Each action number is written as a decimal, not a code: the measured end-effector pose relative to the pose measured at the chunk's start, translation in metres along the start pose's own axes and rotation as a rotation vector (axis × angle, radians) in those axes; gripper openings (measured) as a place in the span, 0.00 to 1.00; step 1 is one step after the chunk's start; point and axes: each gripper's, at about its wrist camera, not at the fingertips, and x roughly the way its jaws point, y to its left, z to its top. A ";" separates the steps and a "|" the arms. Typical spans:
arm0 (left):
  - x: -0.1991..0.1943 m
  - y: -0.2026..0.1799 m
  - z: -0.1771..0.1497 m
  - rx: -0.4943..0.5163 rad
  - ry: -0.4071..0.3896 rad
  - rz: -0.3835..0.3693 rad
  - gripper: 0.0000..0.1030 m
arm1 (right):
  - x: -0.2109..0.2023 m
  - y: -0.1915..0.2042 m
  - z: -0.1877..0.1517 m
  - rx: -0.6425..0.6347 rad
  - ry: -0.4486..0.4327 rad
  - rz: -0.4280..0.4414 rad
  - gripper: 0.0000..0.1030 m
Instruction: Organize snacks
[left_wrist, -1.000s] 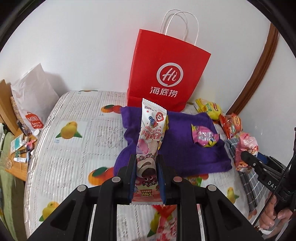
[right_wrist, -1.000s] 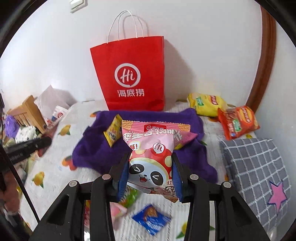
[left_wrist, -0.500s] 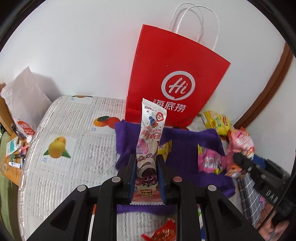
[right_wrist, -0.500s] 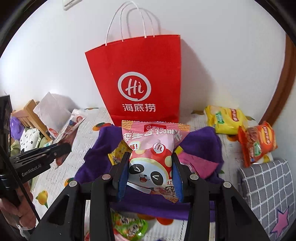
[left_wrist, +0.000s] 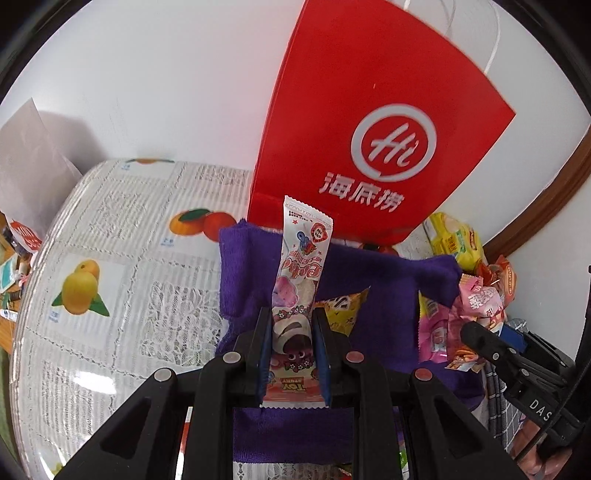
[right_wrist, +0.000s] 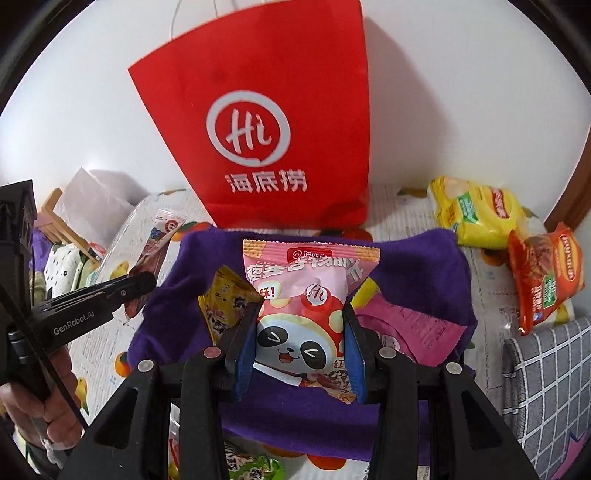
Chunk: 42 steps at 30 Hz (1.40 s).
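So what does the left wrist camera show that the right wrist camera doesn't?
Only the left view shows the left tongs shut on a tall ice cream wrapper. Only the right view shows the right tongs shut on a pink panda packet and the grey checked cushion. Both show the red paper bag, purple cloth and yellow chip bag.

Plain white wall (left_wrist: 166, 92), brown wooden trim (left_wrist: 546, 218), fruit-print lace tablecloth (left_wrist: 122, 280), grey checked cushion (right_wrist: 546, 373).

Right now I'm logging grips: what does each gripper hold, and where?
Left gripper: long candy packet, pinched near its lower end. Right gripper: pink panda snack bag, squeezed across its lower half.
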 end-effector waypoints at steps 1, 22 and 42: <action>0.003 0.000 -0.001 0.001 0.008 -0.006 0.19 | 0.003 -0.003 0.000 0.013 0.015 0.010 0.41; 0.015 0.004 0.001 -0.027 0.057 -0.016 0.20 | 0.064 0.007 -0.018 0.000 0.259 0.029 0.42; 0.037 -0.006 -0.008 -0.052 0.132 -0.021 0.20 | -0.001 0.005 0.000 -0.004 0.079 0.035 0.62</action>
